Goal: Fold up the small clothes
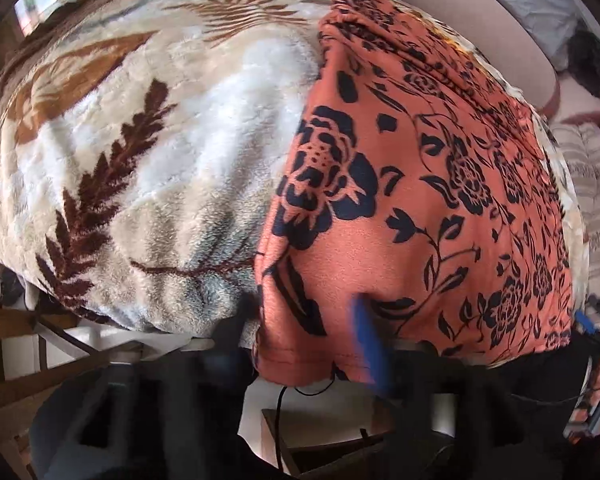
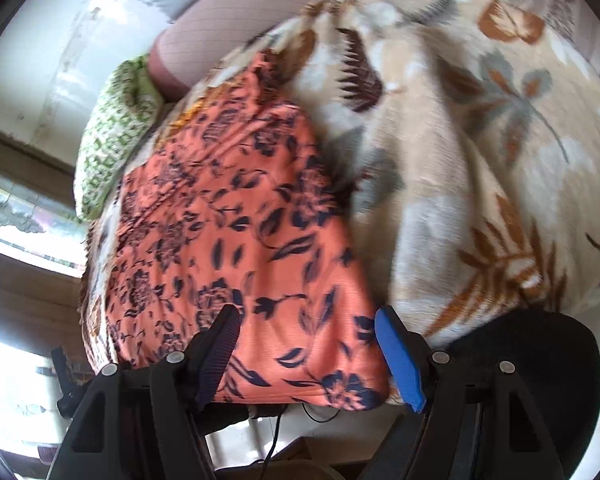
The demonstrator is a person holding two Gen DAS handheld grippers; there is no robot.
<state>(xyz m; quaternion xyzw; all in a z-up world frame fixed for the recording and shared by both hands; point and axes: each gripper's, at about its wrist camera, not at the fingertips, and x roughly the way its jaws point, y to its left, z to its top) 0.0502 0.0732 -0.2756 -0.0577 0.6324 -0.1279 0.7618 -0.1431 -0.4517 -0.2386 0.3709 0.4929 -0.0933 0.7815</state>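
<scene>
A leaf-print blanket (image 1: 148,152) covers the bed; its near edge hangs over, open room below. The folded orange cloth (image 1: 420,184) lies flat along that edge, its hem drooping past it.

Right hand-held gripper (image 2: 306,354): jaws spread wide, straddling the cloth's near corner, pads clear of the fabric as far as can be seen. Left hand-held gripper (image 1: 300,344): blurred, jaws apart, cloth edge between them; contact cannot be told.

Only the right view shows a green pillow (image 2: 112,136) beyond the cloth. Only the left view shows the right gripper's body at the cloth's other end.
</scene>
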